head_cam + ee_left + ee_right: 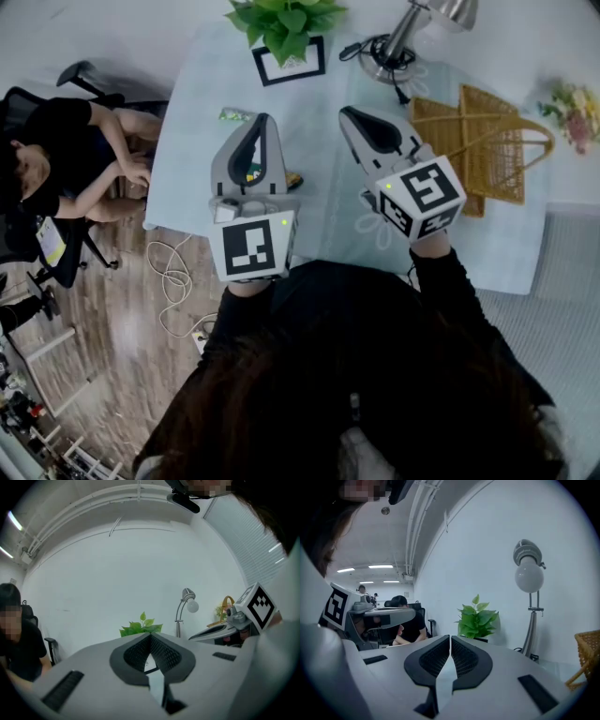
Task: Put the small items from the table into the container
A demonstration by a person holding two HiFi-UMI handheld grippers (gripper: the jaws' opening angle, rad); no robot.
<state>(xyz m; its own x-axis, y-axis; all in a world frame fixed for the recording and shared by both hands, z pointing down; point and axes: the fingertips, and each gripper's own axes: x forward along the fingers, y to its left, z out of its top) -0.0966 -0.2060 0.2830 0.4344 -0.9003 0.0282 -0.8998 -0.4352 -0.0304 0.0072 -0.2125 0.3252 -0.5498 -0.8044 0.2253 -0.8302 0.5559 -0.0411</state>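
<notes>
Left fingers (275,150) over small items (292,179)

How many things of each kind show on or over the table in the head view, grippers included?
Grippers: 2, left gripper and right gripper
Wicker basket: 1
Potted plant: 1
Desk lamp: 1
Flower bunch: 1
Small items: 2 clear, green packet and orange piece; others may hide under the left gripper
Total: 8

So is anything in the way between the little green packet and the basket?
Nothing visible lies on the table between the green packet and the basket. Only the right gripper hangs above that stretch; the lamp stands farther back.
</notes>
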